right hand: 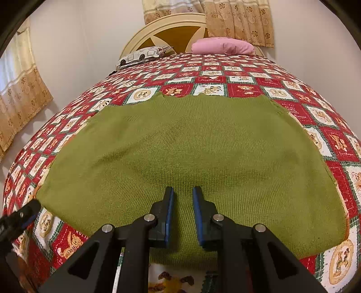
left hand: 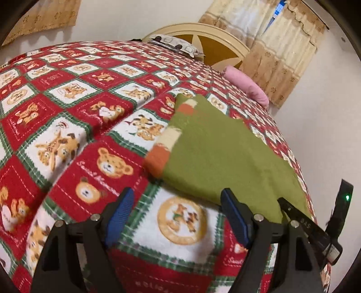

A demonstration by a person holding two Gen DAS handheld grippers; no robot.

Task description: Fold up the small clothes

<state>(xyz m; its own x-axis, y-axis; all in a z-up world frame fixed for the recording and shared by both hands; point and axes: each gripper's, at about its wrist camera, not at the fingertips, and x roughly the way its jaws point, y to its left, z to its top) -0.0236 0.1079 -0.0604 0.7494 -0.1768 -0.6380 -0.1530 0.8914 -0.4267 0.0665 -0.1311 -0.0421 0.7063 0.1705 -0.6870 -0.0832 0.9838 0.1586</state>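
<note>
A green knitted garment (left hand: pixel 225 155) lies flat on the bed, with an orange and cream striped cuff (left hand: pixel 162 155) at its left edge. My left gripper (left hand: pixel 178 202) is open wide over the blanket just in front of the garment's near edge, with nothing between its fingers. In the right wrist view the green garment (right hand: pixel 191 144) fills the middle. My right gripper (right hand: pixel 183 191) hovers low over its near part, jaws a narrow gap apart with only flat fabric showing between the blue pads. The right gripper (left hand: pixel 300 216) also shows at the garment's near right edge.
A red, white and green teddy-bear blanket (left hand: pixel 90 112) covers the bed. A pink pillow (right hand: pixel 223 46) and a patterned pillow (right hand: pixel 144 55) lie by the cream headboard (right hand: pixel 171 24). Curtains (right hand: pixel 239 20) hang behind. The left gripper (right hand: pixel 20 216) shows at the lower left.
</note>
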